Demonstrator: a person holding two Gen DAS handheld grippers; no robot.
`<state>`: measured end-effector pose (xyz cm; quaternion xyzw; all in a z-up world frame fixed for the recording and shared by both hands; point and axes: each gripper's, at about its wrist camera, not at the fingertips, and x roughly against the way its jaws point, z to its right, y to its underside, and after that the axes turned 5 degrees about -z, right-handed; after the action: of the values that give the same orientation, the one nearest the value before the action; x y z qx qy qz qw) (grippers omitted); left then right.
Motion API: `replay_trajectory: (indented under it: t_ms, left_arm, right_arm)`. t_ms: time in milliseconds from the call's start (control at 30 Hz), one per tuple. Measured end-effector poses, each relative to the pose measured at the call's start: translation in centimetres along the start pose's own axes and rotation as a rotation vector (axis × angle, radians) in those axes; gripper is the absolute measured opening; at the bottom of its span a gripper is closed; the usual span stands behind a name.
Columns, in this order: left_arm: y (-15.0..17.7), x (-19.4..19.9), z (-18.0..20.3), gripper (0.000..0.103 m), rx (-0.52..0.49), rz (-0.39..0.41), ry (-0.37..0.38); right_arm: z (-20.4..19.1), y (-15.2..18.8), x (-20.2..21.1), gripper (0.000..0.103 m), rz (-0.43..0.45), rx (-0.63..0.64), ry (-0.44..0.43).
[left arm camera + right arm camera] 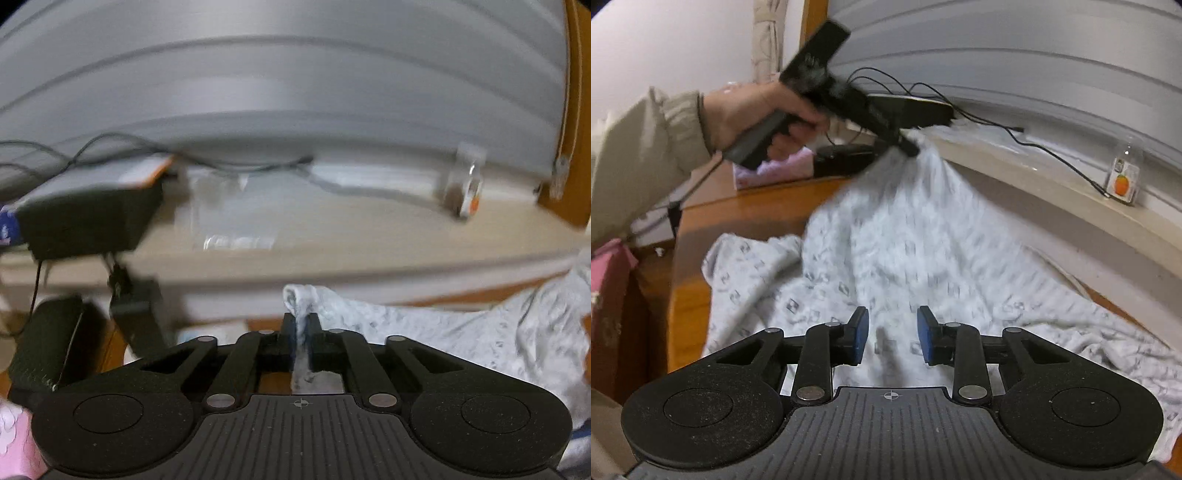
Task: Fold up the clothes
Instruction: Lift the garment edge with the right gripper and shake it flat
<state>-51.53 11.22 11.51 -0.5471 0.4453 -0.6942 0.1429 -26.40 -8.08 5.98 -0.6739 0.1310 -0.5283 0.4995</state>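
Observation:
A light grey patterned garment (905,251) lies spread over the wooden table (753,210). My left gripper (301,325) is shut on a bunched edge of the garment (443,332) and holds it lifted; in the right wrist view it (912,147) shows at the far side, pulling the cloth up into a peak. My right gripper (892,336) is open and empty, hovering just above the near part of the garment.
A beige ledge (1052,192) along the back holds a small clear bottle with an orange label (1124,177), black boxes (88,218) and cables. A pink tissue box (775,170) sits at the table's far left. A dark red box (609,288) stands left of the table.

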Motion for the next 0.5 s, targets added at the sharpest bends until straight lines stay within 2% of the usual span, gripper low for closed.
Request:
replay_trajectory:
  t_ms: [67, 100, 167, 233, 333, 500]
  left_arm:
    - [1.1, 0.1, -0.1, 0.043, 0.002, 0.005, -0.004]
    - [1.4, 0.2, 0.1, 0.05, 0.005, 0.009, -0.002]
    - [1.7, 0.2, 0.7, 0.072, 0.01, 0.022, 0.01]
    - [1.6, 0.4, 1.7, 0.077, -0.006, 0.032, 0.027]
    - [1.3, 0.7, 3.6, 0.078, -0.03, 0.042, 0.068]
    - [0.7, -1.1, 9.2, 0.079, -0.066, 0.053, 0.17]
  right_arm:
    - [0.8, 0.1, 0.6, 0.031, 0.001, -0.025, 0.012]
    - [1.4, 0.3, 1.0, 0.032, -0.001, -0.04, 0.027]
    - [3.5, 1.5, 2.6, 0.04, -0.01, -0.081, 0.087]
    - [5.6, 2.8, 4.2, 0.04, -0.019, -0.121, 0.147]
    - [8.7, 4.7, 6.5, 0.04, -0.033, -0.181, 0.237]
    - [14.0, 9.1, 10.6, 0.04, -0.058, -0.31, 0.407]
